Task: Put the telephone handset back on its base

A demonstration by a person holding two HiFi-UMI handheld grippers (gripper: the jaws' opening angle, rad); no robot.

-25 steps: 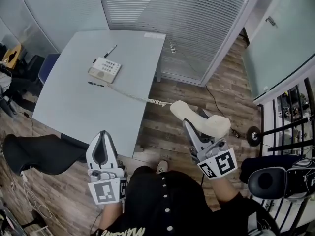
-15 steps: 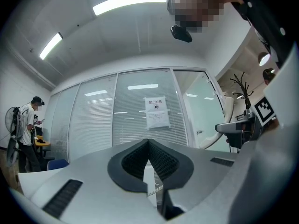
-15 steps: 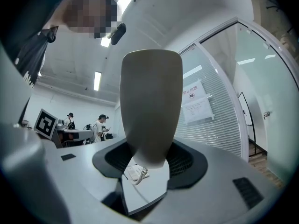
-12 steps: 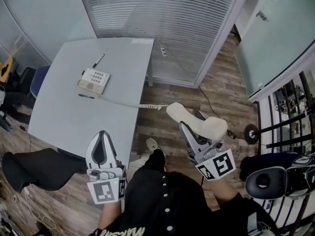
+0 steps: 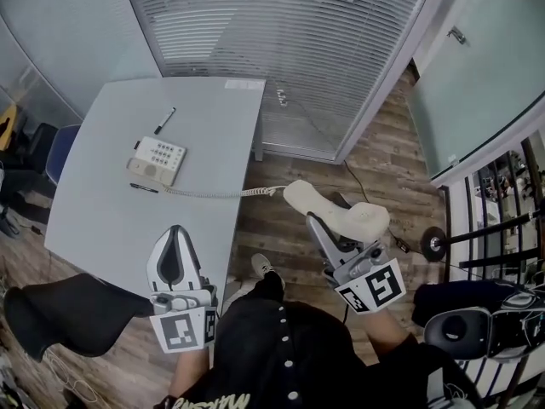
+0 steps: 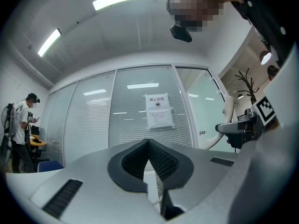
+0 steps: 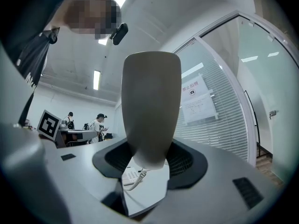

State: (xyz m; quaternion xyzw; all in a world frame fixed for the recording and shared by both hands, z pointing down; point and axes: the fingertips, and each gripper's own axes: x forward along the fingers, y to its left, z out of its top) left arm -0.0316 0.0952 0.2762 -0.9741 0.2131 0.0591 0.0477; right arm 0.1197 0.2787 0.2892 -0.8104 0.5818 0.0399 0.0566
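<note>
Cream handset (image 5: 339,212), one, clenched in right gripper (image 5: 317,227), one base (image 5: 157,160) on grey surface (image 5: 102,220), far pen (image 5: 164,120), near pen (image 5: 143,188), left gripper (image 5: 174,239) closed, empty

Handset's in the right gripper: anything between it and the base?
Nothing visible blocks the way. Between the cream handset in the right gripper and the cream keypad base lie only bare grey table, the coiled cord, and a thin black pen flat on the base's near side.
</note>
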